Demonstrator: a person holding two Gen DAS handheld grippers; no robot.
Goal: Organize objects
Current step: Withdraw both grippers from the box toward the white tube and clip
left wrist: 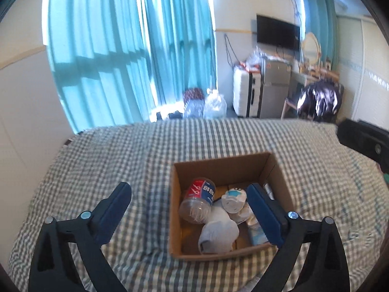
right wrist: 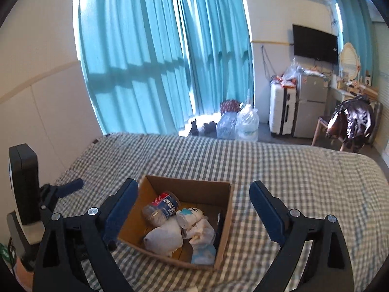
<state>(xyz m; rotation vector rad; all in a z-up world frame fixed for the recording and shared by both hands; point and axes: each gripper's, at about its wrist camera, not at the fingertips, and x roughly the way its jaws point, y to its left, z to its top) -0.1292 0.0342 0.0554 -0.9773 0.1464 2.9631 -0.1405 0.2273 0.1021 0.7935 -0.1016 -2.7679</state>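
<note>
An open cardboard box [left wrist: 225,165] sits on the checked bedspread [left wrist: 121,150]; it also shows in the right wrist view [right wrist: 184,189]. Inside lie a clear plastic bottle with a red and blue label [left wrist: 198,203] [right wrist: 161,210], a grey sock [left wrist: 217,233] [right wrist: 164,239], a white crumpled item with a blue mark [left wrist: 234,198] [right wrist: 192,216] and a light blue packet [left wrist: 256,236] [right wrist: 203,253]. My left gripper [left wrist: 189,194] is open and empty above the box's near left side. My right gripper [right wrist: 193,189] is open and empty above the box.
The bed [right wrist: 291,170] stretches out around the box. Teal curtains [left wrist: 133,48] hang behind. Water jugs [right wrist: 246,124], a white suitcase [right wrist: 283,112], a small fridge [right wrist: 310,104] and a chair with a dark jacket [right wrist: 350,124] stand beyond the bed. The left gripper's body shows at the left edge [right wrist: 24,182].
</note>
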